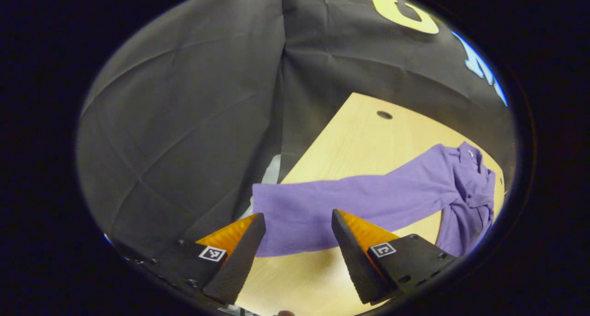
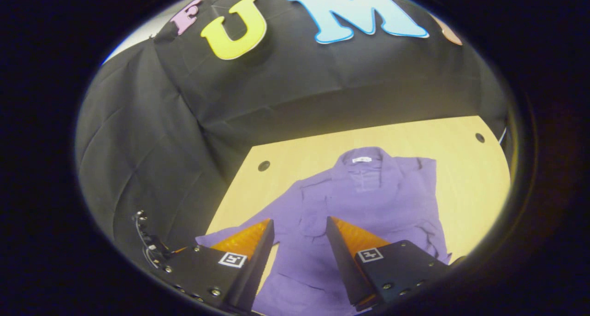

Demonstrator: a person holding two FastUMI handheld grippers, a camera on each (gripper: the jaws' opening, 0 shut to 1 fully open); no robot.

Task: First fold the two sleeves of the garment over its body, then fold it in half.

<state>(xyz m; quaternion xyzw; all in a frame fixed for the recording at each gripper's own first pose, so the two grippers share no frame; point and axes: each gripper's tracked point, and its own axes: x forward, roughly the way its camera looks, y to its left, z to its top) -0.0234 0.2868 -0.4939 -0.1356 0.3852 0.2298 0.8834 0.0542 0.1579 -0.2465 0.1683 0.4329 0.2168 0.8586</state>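
On the desk (image 2: 465,177) we see the purple garment (image 2: 368,200) lying flat, one sleeve (image 1: 350,200) stretched to the desk edge. Both the left gripper (image 1: 298,219) and right gripper (image 2: 300,223) hover with fingers apart, holding nothing.

Table (image 2: 465,177) bare beside garment (image 2: 368,200); wall prob. close.

I count one purple garment (image 2: 368,200) lying on one wooden table (image 2: 465,177); I see two round holes in the tabletop, one (image 2: 263,165) on the left and one (image 2: 480,137) on the right; the garment carries one small white label (image 2: 361,159) at its collar; one long sleeve (image 1: 350,200) stretches across the table; I hold two grippers, my left (image 1: 298,221) and my right (image 2: 300,226), each with two fingers.
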